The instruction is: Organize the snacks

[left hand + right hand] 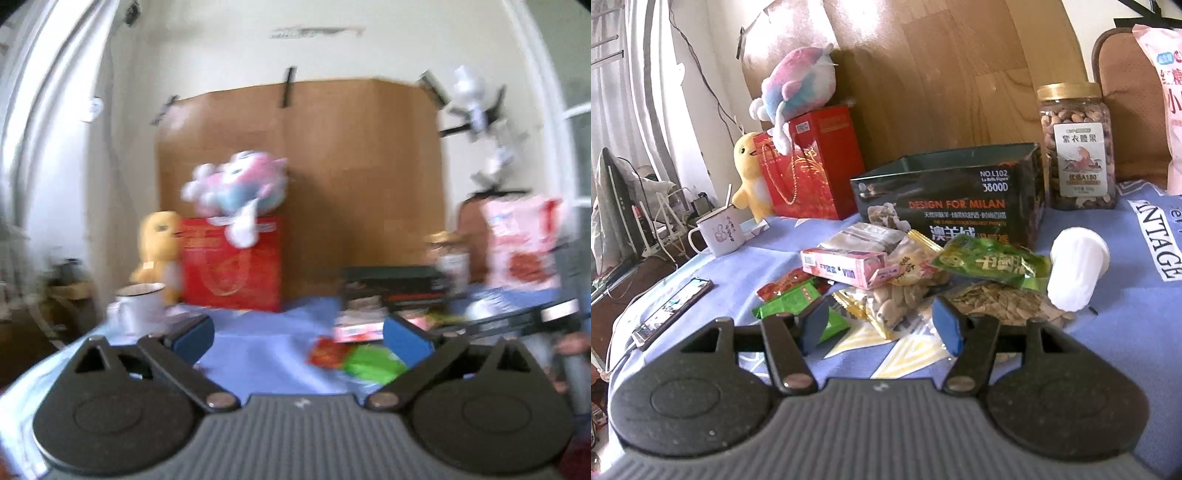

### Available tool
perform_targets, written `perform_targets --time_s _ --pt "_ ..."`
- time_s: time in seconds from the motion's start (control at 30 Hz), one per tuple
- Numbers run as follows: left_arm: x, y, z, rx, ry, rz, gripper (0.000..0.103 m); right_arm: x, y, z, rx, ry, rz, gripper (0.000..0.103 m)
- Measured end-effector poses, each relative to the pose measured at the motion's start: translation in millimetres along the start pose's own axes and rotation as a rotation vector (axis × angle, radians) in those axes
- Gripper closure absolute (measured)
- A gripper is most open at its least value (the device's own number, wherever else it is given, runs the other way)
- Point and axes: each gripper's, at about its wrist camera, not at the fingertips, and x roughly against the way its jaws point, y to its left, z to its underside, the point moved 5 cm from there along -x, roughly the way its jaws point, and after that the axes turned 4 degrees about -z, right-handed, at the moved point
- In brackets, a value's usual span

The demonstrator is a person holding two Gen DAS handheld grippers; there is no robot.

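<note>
Gaping wide, the left gripper (299, 338) holds nothing. Partly open, the right gripper (881, 325) hangs empty over the snack packets (908, 273). Among them the pink box (846, 266) lies flat, long axis running left-right.

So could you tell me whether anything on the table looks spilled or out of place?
Yes: the snack packets lie in a loose heap in front of the dark box, overlapping, and a white container lies tipped on its side beside them. Nothing looks spilled.

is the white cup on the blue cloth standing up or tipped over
Tipped over. The white cup lies on its side on the blue cloth, beside the green packet.
</note>
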Motion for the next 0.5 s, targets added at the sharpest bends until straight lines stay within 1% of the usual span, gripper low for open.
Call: perform_targets --time_s 0.03,0.1,0.17,0.23,0.3,0.4,0.47,0.5 --pt "-6.8 -6.2 2.4 0.0 0.027 0.01 0.003 0.6 0.6 0.2 0.002 -0.001 -0.004 0.038" --pt "-18.9 -21.3 5.3 0.02 0.066 0.069 0.003 1.9 1.9 0.6 0.008 -0.002 -0.01 0.038" --pt "-33.4 -38.2 7.7 0.021 0.082 0.134 0.003 2.2 2.8 0.8 0.013 -0.002 -0.013 0.038" --pt "-49.6 -46.5 10.5 0.038 0.116 0.169 0.003 2.0 3.4 0.9 0.013 0.0 -0.013 0.038" --pt "-67.9 -46.1 12.7 0.1 0.17 0.201 0.005 1.9 2.9 1.0 0.01 0.0 -0.012 0.038" --pt "-90.7 -34.3 20.2 0.196 0.265 0.218 0.01 1.5 2.5 1.2 0.008 0.003 -0.009 0.038" --pt "-103.0 -25.3 28.7 0.255 0.327 0.246 0.015 0.5 3.0 1.5 0.012 0.009 -0.014 0.038" --pt "-109.9 -21.1 32.1 0.283 0.361 0.266 0.019 -0.2 3.8 1.7 0.016 0.012 -0.017 0.038"
